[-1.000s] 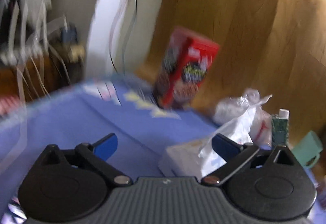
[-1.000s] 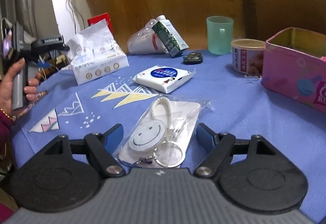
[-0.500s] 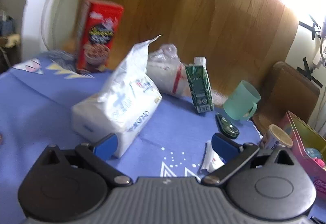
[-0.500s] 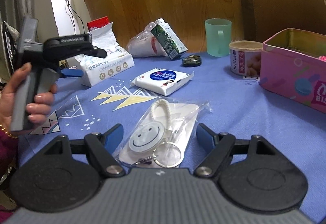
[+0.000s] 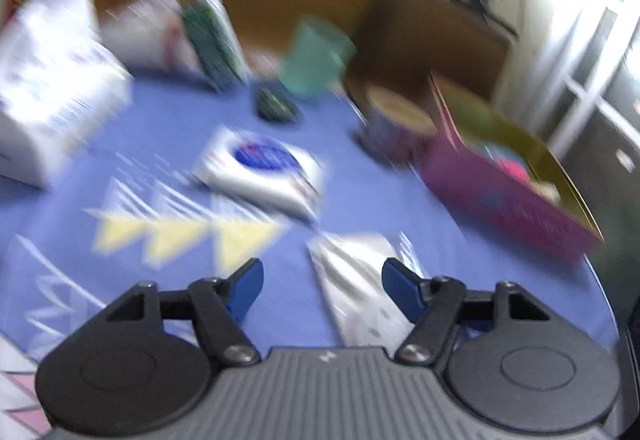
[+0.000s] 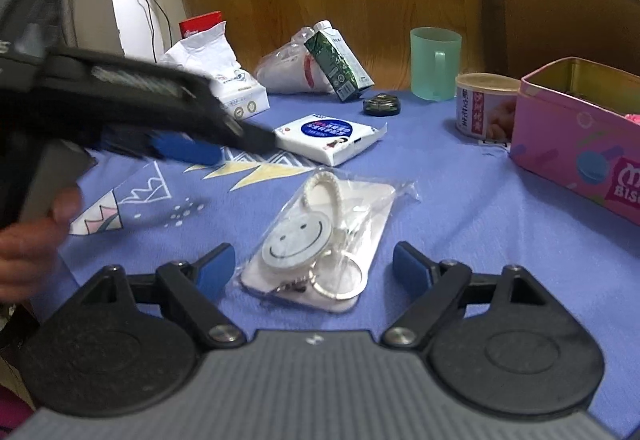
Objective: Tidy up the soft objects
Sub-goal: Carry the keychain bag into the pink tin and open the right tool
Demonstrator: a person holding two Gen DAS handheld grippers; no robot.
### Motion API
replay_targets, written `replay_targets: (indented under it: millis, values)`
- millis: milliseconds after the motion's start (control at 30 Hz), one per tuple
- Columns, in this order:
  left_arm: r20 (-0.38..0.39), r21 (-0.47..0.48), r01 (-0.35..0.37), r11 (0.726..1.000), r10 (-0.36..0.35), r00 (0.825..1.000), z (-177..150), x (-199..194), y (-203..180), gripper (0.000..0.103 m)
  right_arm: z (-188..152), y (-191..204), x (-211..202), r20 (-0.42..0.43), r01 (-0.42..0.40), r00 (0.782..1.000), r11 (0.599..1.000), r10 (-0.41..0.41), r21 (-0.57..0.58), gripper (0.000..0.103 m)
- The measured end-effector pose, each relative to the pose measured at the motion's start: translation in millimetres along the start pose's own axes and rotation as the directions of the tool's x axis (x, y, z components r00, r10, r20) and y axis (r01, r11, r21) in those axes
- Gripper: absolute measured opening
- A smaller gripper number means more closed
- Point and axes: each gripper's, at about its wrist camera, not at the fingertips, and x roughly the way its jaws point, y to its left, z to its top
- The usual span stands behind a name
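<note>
A smiley keychain in a clear bag [image 6: 316,240] lies on the blue tablecloth [image 6: 460,200] between the open fingers of my right gripper [image 6: 314,266]. It shows blurred in the left wrist view [image 5: 360,280], just ahead of my open, empty left gripper [image 5: 322,284]. A small white tissue pack with a blue label [image 6: 330,134] [image 5: 260,168] lies beyond it. A large tissue pack [image 6: 216,80] [image 5: 52,96] stands at the left. A pink tin [image 6: 580,136] [image 5: 508,184] stands open at the right. The left gripper also shows in the right wrist view [image 6: 188,152], above the cloth at the left.
A green carton [image 6: 336,64], a crumpled plastic bag [image 6: 284,68], a teal cup [image 6: 434,62], a small round can [image 6: 482,106] and a dark round object [image 6: 380,106] stand at the back. A red box [image 6: 200,24] is behind the tissues. A brown chair [image 6: 560,16] is far right.
My left gripper has swung right across the table, from the red box and tissue pack toward the middle, now over the keychain bag. The right gripper has stayed still.
</note>
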Motion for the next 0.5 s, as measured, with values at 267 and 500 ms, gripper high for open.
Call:
replay_targets:
  millis: [267, 500]
  values:
    - [-0.06, 0.061, 0.071, 0.996, -0.067, 0.996, -16, 18, -29, 0.078, -2, 7, 0, 0.016, 0.02, 1.0, 0.999, -0.019, -0.05, 0.067]
    - [0.062, 0.194, 0.106, 0.975, -0.12, 0.991, 16, -2, -83, 0.077, -4, 4, -26, 0.224, 0.173, 0.962, 0.982, -0.153, -0.071, 0.063]
